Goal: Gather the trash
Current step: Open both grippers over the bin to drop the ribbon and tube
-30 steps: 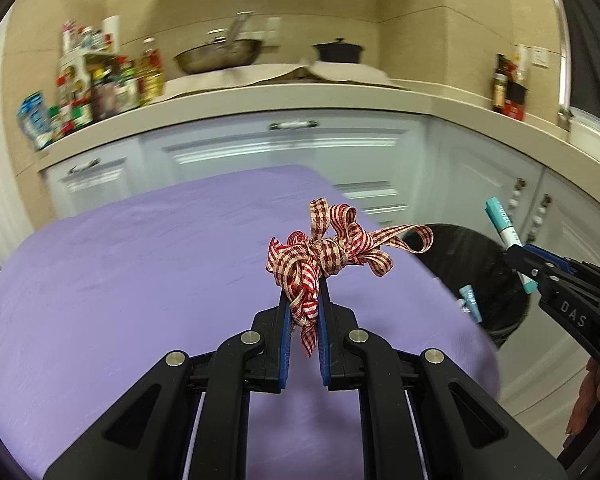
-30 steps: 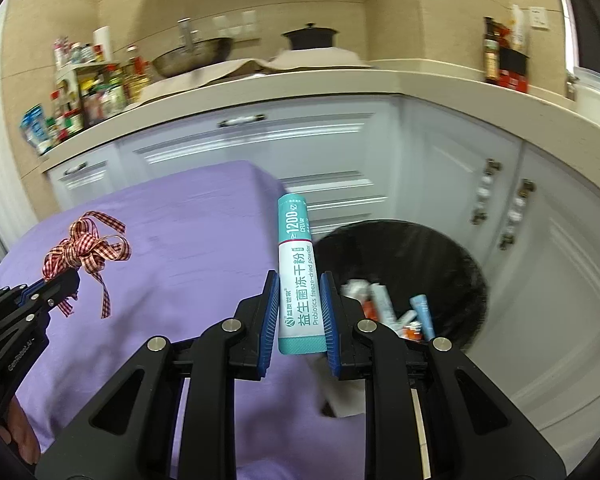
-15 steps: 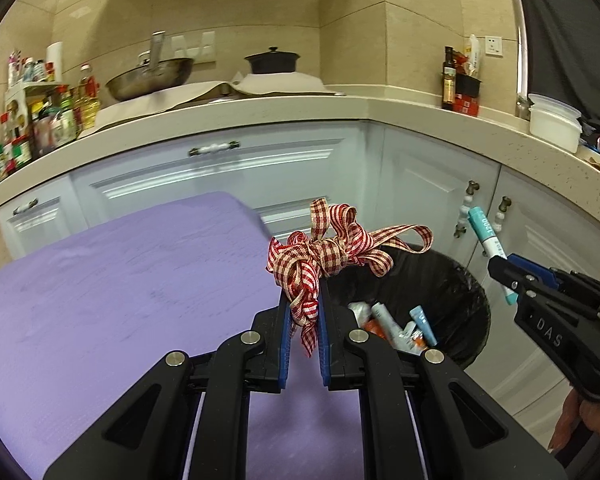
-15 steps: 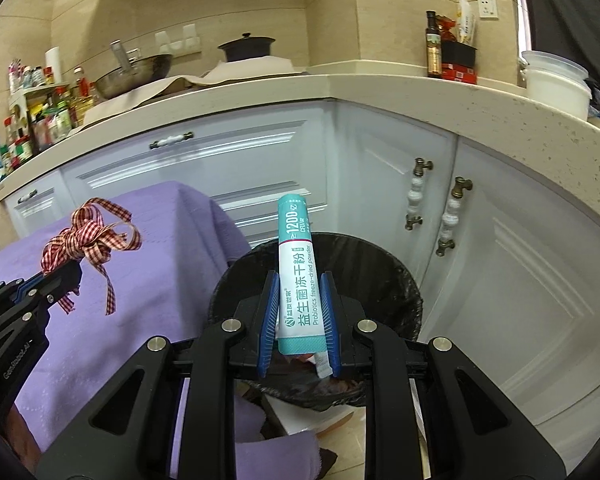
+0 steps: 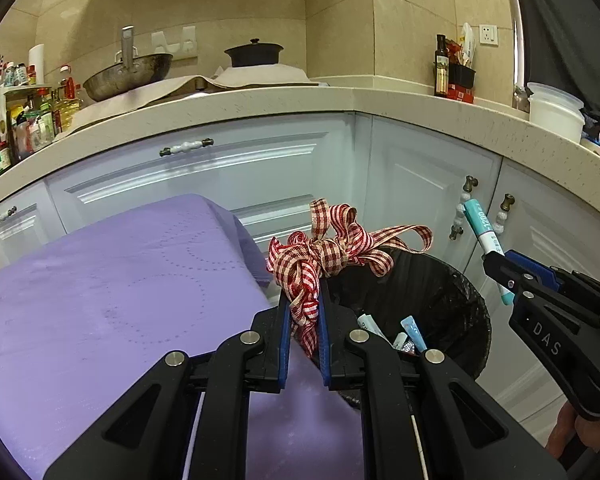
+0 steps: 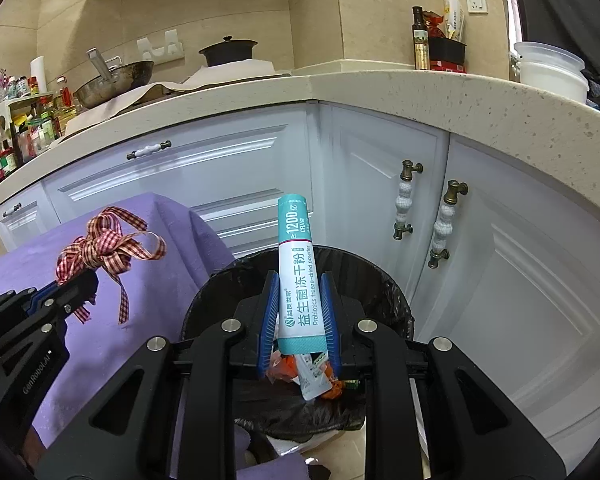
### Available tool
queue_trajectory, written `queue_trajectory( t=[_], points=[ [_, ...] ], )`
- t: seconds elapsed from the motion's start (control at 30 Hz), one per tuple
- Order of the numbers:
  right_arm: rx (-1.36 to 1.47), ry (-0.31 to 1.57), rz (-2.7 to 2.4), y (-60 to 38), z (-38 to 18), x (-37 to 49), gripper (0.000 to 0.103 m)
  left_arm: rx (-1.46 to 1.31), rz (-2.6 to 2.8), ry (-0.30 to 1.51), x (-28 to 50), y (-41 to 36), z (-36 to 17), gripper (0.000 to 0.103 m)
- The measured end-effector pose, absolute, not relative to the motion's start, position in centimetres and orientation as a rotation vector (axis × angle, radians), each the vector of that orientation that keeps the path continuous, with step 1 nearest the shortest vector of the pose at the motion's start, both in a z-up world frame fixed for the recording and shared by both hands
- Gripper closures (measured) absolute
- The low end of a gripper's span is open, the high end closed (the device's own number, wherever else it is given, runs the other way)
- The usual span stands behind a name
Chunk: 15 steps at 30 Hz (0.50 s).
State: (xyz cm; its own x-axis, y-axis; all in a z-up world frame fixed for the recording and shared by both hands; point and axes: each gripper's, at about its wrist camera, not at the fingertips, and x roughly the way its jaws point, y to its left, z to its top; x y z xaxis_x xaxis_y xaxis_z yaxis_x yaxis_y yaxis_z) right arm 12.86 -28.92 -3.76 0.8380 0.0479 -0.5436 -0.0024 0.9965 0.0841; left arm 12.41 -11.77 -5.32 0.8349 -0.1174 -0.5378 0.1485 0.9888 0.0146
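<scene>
My left gripper point(image 5: 303, 308) is shut on a red-and-white checked ribbon bow point(image 5: 332, 252), held at the left rim of the black trash bin point(image 5: 460, 312). The bow also shows in the right wrist view point(image 6: 104, 248). My right gripper point(image 6: 299, 300) is shut on a teal-and-white powder sachet point(image 6: 298, 272) and holds it upright directly over the bin point(image 6: 380, 280). The sachet also shows in the left wrist view point(image 5: 485, 240). Several wrappers lie inside the bin point(image 6: 312, 372).
A table with a purple cloth point(image 5: 120, 280) stands left of the bin. White cabinets point(image 6: 500, 260) with knobbed handles stand close behind and to the right. The countertop point(image 5: 260, 108) holds a wok, a black pot and bottles.
Both grippers have moved right, off the purple table toward the bin. The sachet is now over the bin opening, and the bow has reached the bin's left rim.
</scene>
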Motion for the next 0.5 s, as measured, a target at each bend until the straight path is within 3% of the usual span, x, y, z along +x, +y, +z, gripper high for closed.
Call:
queue_trajectory(
  t=[0.23, 0.3, 0.33, 0.37, 0.43, 0.5],
  points=[
    [0.097, 0.574, 0.001, -29.7, -4.5, 14.3, 0.082, 0.069, -0.153, 0.569, 13.9, -13.2, -5.6, 0.089],
    [0.107, 0.561, -0.017, -30.1, -4.8, 14.5, 0.070, 0.068, -0.152, 0.574, 14.4, -13.4, -5.8, 0.087],
    [0.114, 0.558, -0.022, -30.3, -4.9, 14.7, 0.051, 0.067, -0.153, 0.577, 14.6, -13.5, -5.9, 0.081],
    [0.120, 0.554, -0.030, -30.4, -5.1, 14.7, 0.047, 0.068, -0.159, 0.585, 14.8, -13.6, -6.1, 0.075],
    [0.125, 0.557, -0.042, -30.7, -5.3, 14.9, 0.047, 0.069, -0.156, 0.589, 15.0, -13.6, -6.3, 0.058],
    [0.124, 0.559, -0.049, -30.9, -5.5, 14.9, 0.047, 0.064, -0.156, 0.588, 15.0, -13.6, -6.3, 0.057]
  ],
)
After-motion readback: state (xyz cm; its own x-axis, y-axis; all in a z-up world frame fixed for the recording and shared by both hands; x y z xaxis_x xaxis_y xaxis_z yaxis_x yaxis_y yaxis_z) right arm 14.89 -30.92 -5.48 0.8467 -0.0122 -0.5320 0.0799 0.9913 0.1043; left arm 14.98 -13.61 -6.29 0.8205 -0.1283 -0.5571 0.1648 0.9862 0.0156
